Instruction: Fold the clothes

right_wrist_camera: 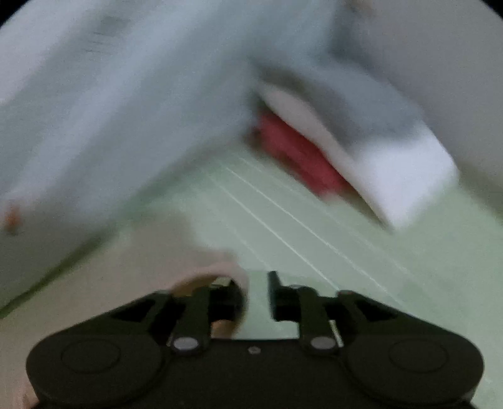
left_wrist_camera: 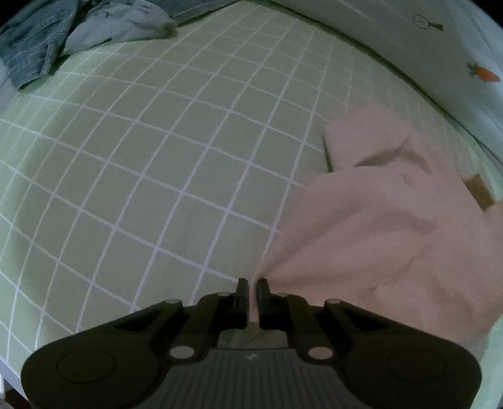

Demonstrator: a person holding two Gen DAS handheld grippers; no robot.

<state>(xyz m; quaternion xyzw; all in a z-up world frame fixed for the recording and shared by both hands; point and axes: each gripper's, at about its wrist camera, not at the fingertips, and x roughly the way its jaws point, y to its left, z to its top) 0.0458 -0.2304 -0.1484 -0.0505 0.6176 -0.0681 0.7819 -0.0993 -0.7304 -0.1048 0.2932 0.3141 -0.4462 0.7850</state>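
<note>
Denim point(left_wrist_camera: 34, 47): heaped at 10 o'clock in the left wrist view, on the bed, well apart from the grippers.
Pale cloth point(left_wrist_camera: 119, 25): bunched at 11 o'clock, touching the denim's right side.
Bed point(left_wrist_camera: 157, 157): green sheet with a white grid; it fills the middle of the left view.
Left gripper point(left_wrist_camera: 252, 284): at 6 o'clock, fingers point(left_wrist_camera: 241, 291) clenched on the near corner of the pink cloth, which pulls into gathers at the tips.
Pink cloth point(left_wrist_camera: 393, 226): spread from the left gripper out to 3 o'clock, lying on the bed, with a fold raised at 2 o'clock.
Pillow point(left_wrist_camera: 440, 56): white, carrot print, along the rim from 1 to 2 o'clock beyond the bed's edge.
Right gripper point(right_wrist_camera: 255, 284): at 6 o'clock in its own view, which is badly blurred. Fingers part-way closed with a gap between them; pink fabric lies over the left finger, the right finger point(right_wrist_camera: 275, 281) is bare. Whether the pads pinch anything, cannot tell.
Red object point(right_wrist_camera: 292, 148): at 1 o'clock, under a white block point(right_wrist_camera: 408, 176); too blurred to identify.
</note>
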